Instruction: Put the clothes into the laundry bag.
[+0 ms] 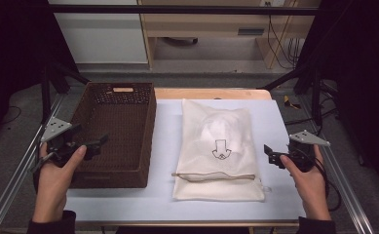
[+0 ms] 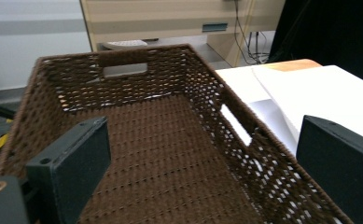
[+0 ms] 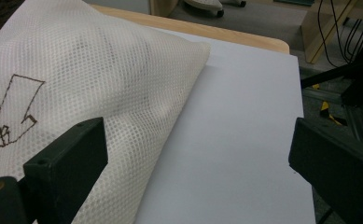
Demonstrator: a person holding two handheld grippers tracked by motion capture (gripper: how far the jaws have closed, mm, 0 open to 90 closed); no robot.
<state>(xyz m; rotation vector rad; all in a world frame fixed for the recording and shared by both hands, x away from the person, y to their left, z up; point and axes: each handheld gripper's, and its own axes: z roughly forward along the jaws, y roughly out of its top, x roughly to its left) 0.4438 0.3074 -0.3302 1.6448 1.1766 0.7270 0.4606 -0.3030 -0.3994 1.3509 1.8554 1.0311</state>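
White table [image 1: 279,195]: one basket [image 1: 143,141] (empty), one mesh bag [image 1: 197,122].

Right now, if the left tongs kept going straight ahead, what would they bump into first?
Probably the brown woven basket. The left tongs are open and aimed down into it, so they would likely meet its woven floor first, though depth is hard to judge.

High view looking down on the table [image 1: 167,195], gripper views sitting close over basket [image 2: 170,154] and mesh bag [image 3: 76,84], both appearing centre-frame from above.
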